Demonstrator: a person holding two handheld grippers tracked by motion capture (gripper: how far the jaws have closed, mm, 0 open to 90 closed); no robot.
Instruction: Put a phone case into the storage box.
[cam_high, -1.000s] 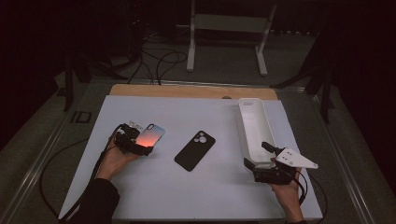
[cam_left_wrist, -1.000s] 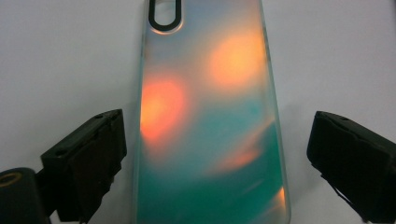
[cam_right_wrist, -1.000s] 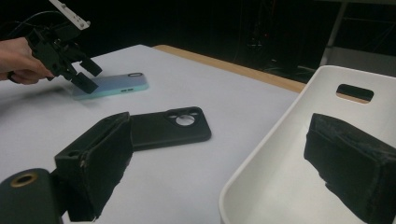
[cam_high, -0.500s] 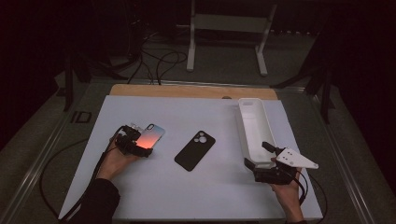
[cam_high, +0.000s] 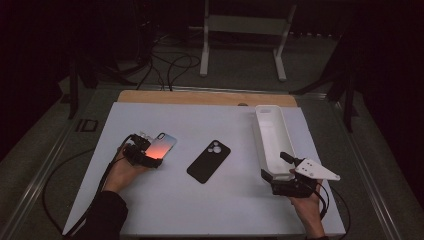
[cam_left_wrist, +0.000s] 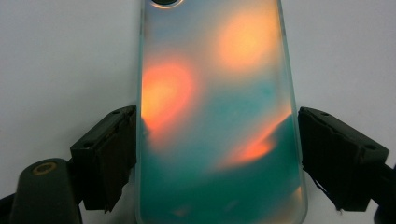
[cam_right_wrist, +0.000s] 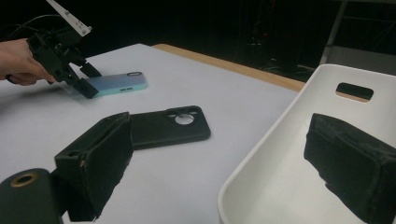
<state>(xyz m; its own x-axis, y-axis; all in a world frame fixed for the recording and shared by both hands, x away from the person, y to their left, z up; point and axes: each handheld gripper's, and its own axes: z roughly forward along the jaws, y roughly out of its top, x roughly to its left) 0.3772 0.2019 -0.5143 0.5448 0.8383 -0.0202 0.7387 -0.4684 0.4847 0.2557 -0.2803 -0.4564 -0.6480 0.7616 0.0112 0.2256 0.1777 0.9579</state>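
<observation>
**A:** How is the left gripper (cam_high: 150, 156) set at this moment?

**B:** Its jaws are placed on either side of the iridescent phone case (cam_left_wrist: 219, 116), at the case's lower end. In the left gripper view the left jaw is seen touching the case's edge, while a thin strip of desk is visible between the right jaw and the other edge. A full clamp is therefore not shown; the gripper is judged to be closing on the case, or just slackened around it, and which of the two cannot be told.

**A:** And where is that case lying?

**B:** It is laid flat on the white desk (cam_high: 175, 210), camera cut-out pointing away from the hand, on the left part of the desk. The long sides are taken because they give the jaws two parallel faces.

**A:** What about the right gripper (cam_high: 280, 181)?

**B:** It is held released, nothing between its jaws. One jaw is seen outside the near wall of the white tray (cam_right_wrist: 280, 186) and the other over the tray's inside, so the rim is straddled. It is judged that the tray is meant to be steadied, or that the gripper is simply parked beside it.

**A:** Anything farther out?

**B:** A black phone case (cam_high: 209, 161) is lying face down between the two grippers, apart from both, its camera ring turned toward the tray.
</observation>
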